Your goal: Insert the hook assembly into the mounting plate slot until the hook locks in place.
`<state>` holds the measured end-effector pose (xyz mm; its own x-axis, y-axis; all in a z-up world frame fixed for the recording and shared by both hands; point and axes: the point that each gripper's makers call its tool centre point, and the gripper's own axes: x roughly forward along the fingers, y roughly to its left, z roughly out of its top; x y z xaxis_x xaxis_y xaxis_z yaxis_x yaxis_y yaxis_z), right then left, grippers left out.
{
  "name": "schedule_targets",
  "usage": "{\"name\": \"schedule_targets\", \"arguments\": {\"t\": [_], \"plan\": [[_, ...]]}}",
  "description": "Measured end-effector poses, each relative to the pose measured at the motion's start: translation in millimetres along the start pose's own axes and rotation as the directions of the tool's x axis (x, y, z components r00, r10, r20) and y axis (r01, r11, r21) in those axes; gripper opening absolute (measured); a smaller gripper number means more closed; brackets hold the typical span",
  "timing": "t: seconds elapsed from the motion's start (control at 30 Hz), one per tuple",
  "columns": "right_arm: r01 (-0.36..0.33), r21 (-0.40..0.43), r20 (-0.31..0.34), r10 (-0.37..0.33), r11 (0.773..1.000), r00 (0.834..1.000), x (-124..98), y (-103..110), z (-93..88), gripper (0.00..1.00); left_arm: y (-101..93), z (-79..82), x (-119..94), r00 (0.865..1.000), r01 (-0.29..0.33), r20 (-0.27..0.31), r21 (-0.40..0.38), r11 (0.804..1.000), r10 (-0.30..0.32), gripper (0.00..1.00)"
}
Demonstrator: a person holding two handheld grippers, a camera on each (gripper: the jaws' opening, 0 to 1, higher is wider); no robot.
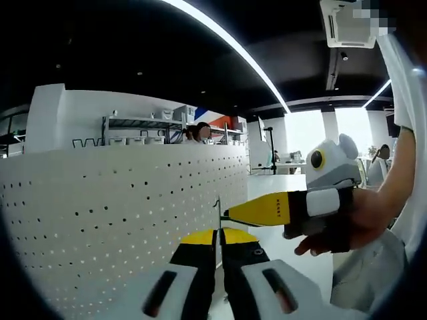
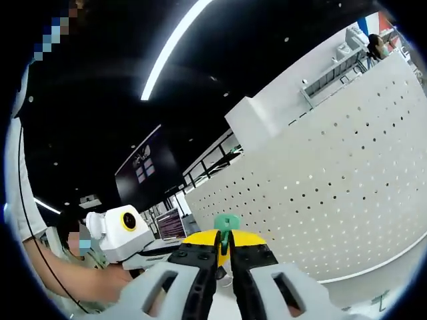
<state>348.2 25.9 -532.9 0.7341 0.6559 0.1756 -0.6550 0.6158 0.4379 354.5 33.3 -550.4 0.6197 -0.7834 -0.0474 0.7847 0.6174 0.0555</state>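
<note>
Hook, green, pinched between closed jaws of right gripper, raised in front of white perforated board, not touching it; left gripper jaws closed together, gripping something thin and dark, what it is unclear; right gripper tip meets that item just above left jaws, beside board; hand holds right gripper.

A white table stands beyond the curved perforated white panel, its top too distant to read
</note>
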Motion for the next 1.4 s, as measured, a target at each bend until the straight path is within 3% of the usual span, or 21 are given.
{"name": "schedule_targets", "arguments": {"t": [0.8,1.2,1.4], "plan": [[0.028,-0.059,-0.003,-0.028,0.998,1.0,2,3,1.3,0.01,-1.2,5.3,-2,0.999,-0.031,0.032,-0.029,0.999,0.032,0.02],[0.016,-0.064,-0.018,-0.018,0.998,1.0,2,4,0.8,0.0,-1.8,2.7,-1,0.999,-0.045,0.014,-0.025,0.999,0.045,0.05],[-0.001,-0.062,-0.023,0.0,0.998,1.0,4,8,0.1,0.0,-9.0,-9.0,2,0.999,-0.021,-0.034,-0.048,0.999,0.019,0.25]]}}
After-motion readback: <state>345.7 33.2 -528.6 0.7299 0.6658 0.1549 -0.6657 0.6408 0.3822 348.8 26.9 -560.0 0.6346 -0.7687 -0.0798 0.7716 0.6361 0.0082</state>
